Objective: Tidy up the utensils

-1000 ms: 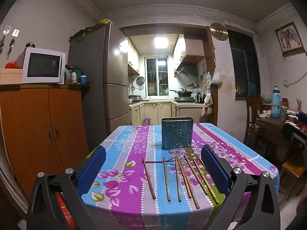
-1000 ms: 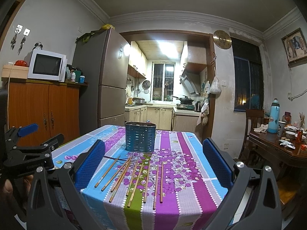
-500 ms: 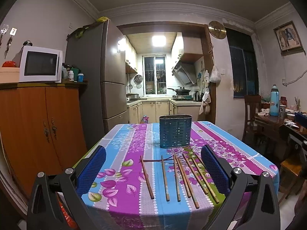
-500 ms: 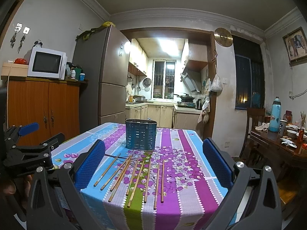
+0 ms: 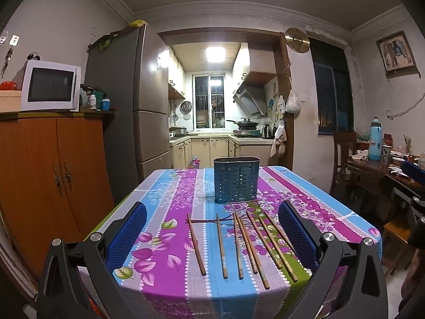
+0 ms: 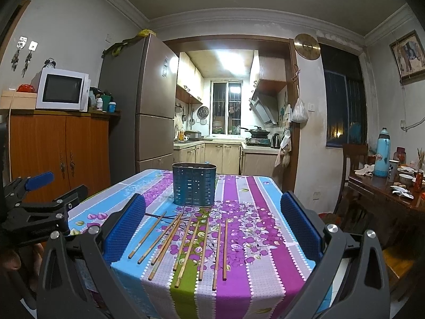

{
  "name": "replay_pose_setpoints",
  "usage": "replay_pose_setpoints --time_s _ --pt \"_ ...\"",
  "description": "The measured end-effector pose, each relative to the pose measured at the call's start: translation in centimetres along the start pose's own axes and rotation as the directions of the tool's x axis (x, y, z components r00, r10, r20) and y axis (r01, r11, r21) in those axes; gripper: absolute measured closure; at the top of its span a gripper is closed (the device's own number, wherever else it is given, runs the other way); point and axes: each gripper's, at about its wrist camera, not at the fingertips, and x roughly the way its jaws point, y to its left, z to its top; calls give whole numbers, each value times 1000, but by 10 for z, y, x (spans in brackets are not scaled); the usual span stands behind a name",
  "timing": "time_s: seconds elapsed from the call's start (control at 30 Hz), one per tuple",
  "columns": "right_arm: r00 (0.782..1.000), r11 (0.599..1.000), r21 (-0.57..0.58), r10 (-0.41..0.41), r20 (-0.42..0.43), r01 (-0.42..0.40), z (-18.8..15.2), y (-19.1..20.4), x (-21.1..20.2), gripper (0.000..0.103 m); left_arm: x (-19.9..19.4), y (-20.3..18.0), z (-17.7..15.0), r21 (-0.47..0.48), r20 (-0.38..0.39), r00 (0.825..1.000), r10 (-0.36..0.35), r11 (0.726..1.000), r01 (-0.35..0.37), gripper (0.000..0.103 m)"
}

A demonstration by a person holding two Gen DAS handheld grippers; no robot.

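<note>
A: What is shown in the left wrist view?

B: The left gripper [image 5: 212, 208] is held with its jaws wide and nothing between them. One blue perforated holder [image 5: 236, 180] is seen on the floral tablecloth [image 5: 159, 242]. Loose chopsticks [image 5: 239, 244] are laid flat just in front of the holder. Seven can be counted, perhaps eight where they overlap.

A: And in the right wrist view?

B: The right gripper [image 6: 212, 208] is likewise spread wide and empty. The chopsticks are fanned in front of the holder, and about eight are made out.

A: How should they be handled?

B: They are judged light, stiff and thin, and likely to roll or slip. Each is best pinched near its middle, then tipped upright over the holder. The holder looks light, so it could be nudged.
</note>
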Motion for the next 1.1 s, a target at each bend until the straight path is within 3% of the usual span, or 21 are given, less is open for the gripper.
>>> replay_pose_setpoints --time_s 0.6,0.77,0.83,0.9,0.97,1.1 --pt "1000 1000 4 10 -18 -9 -2 -2 7 5 10 2 -1 0 -25 1000 -7 1000 7 4" --pt "998 998 -3 58 -32 -59 -8 -1 13 5 19 8 -5 -6 -42 999 -12 1000 12 4" --pt "992 993 -2 120 -41 -120 -15 0 13 15 23 16 -10 -12 -50 999 -18 1000 17 4" --pt "986 989 -2 145 -88 -145 -32 1 18 49 28 30 -18 -13 -54 999 0 1000 -1 4" --pt "969 984 2 178 -174 -180 -56 8 30 68 35 42 -25 -21 -70 997 9 1000 -10 4" --pt "929 972 43 232 -288 -230 -98 22 55 82 57 66 -52 -47 -127 992 23 998 -29 4"
